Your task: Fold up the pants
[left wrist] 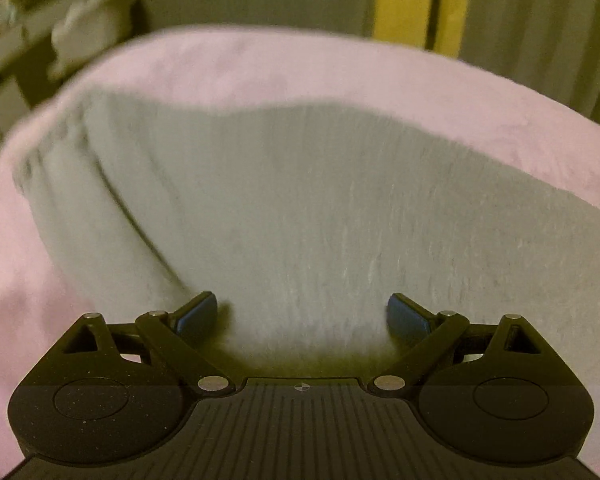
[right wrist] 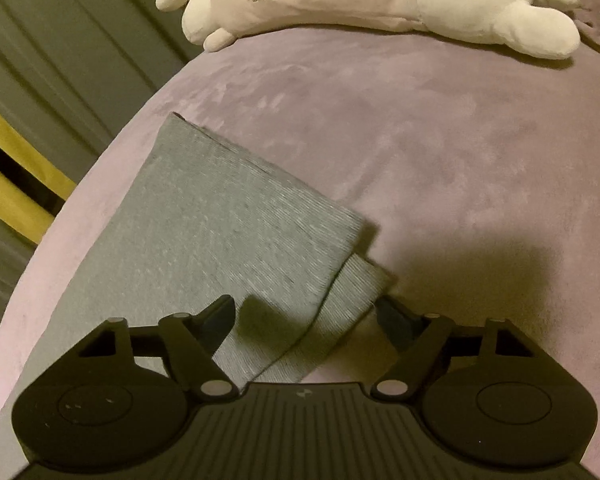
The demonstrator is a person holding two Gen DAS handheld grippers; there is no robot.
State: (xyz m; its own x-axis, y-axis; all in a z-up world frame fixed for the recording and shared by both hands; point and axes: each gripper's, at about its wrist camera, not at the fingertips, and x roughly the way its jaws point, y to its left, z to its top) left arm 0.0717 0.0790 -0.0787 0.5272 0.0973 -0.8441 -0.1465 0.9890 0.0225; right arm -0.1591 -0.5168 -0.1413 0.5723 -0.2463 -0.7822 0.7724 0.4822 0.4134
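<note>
Grey knit pants [left wrist: 284,208] lie flat on a pink bed cover [left wrist: 260,68]. In the left wrist view they fill the middle, with a long crease running down the left side. My left gripper [left wrist: 302,316] is open, just above the near part of the cloth, holding nothing. In the right wrist view the pants [right wrist: 204,224] lie folded in layers, with a lower layer's corner [right wrist: 352,292] sticking out on the right. My right gripper [right wrist: 306,316] is open over that near corner, holding nothing.
A white and pink plush toy [right wrist: 380,0] lies at the far end of the bed. Grey curtains [right wrist: 60,40] and a yellow frame [right wrist: 16,184] stand past the left edge of the bed. A shelf [left wrist: 40,36] with clutter is at the left.
</note>
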